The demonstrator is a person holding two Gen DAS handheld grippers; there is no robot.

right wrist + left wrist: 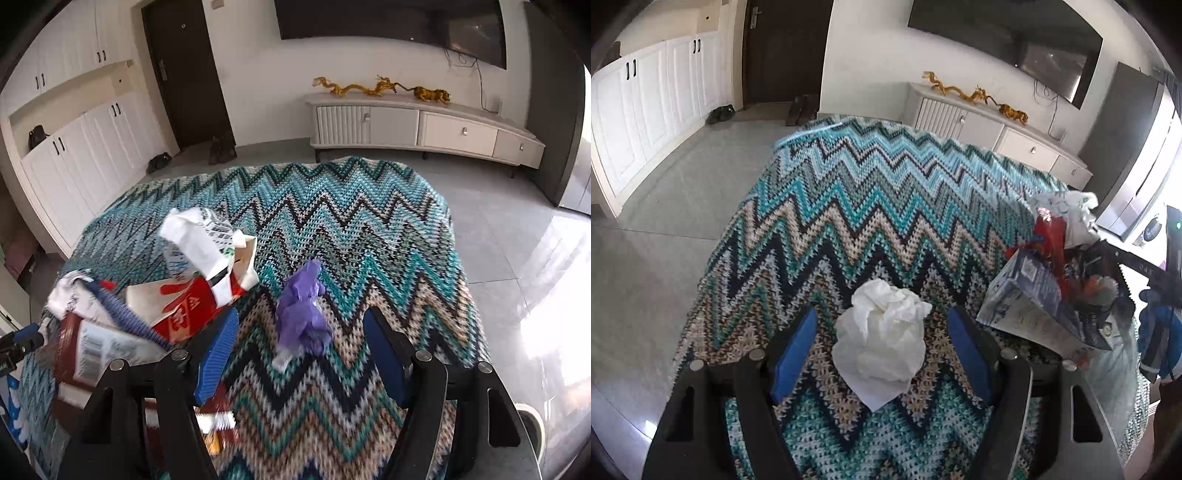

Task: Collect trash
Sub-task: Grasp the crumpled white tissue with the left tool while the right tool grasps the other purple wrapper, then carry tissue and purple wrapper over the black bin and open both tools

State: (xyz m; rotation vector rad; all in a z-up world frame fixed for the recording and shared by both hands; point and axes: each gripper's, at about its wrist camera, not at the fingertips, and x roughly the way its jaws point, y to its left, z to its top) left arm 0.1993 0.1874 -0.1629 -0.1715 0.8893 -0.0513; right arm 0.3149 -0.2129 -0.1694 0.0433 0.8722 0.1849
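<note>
A crumpled white tissue [882, 332] lies on the zigzag knitted cloth [868, 206], between the blue pads of my open left gripper [882, 350], which touches nothing. A crumpled purple wrapper [303, 317] lies on the cloth [369, 229] between the fingers of my open right gripper [301, 354]. A heap of trash lies beside it: a red and white carton [184, 310], white printed paper [203, 240] and a brown packet with a barcode [88, 350]. The heap shows at the right in the left wrist view [1052, 280].
The cloth covers a table with a tiled floor [517, 229] around it. A low white sideboard [424, 125] with golden figures stands at the far wall. White cupboards [646, 118] and a dark door [184, 74] are on the left.
</note>
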